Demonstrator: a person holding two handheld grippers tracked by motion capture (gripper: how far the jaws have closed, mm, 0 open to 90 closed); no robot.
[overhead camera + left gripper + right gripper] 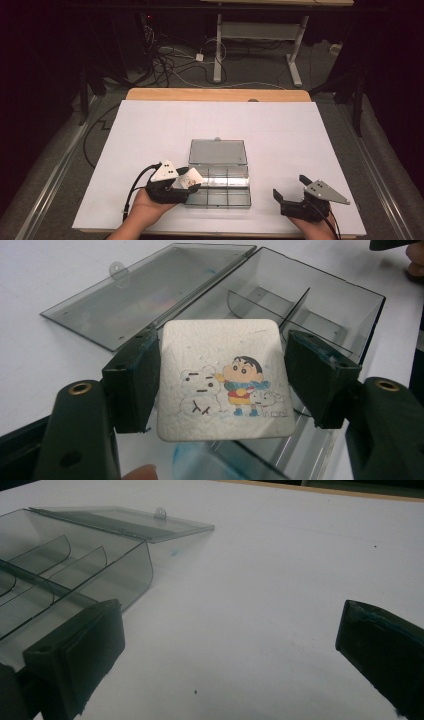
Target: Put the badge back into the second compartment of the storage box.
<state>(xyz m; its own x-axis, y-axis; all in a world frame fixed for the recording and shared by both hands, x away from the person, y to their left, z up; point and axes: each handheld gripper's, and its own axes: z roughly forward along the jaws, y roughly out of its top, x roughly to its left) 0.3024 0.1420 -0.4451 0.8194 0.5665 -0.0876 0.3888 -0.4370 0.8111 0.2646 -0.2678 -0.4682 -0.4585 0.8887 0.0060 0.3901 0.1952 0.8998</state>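
Note:
A square white card point(220, 390) with a cartoon boy and snowman drawn on it sits between the jaws of my left gripper point(222, 347), and both pads press on its side edges. In the high view the left gripper point(186, 182) holds the card point(190, 178) over the left edge of a clear grey compartment box point(235, 197). The box's lid point(217, 151) lies flat and open behind it. My right gripper point(289, 185) rests open on the table to the right of the box. Nothing is between the right gripper's point(230, 645) jaws.
The box point(350, 305) has several divided cells that look bare, and its lid point(150, 290) lies toward the far side. A white sheet point(280, 130) covers the table, with a wooden edge point(215, 94) at the back. Cables and another table's legs point(218, 55) are on the floor beyond.

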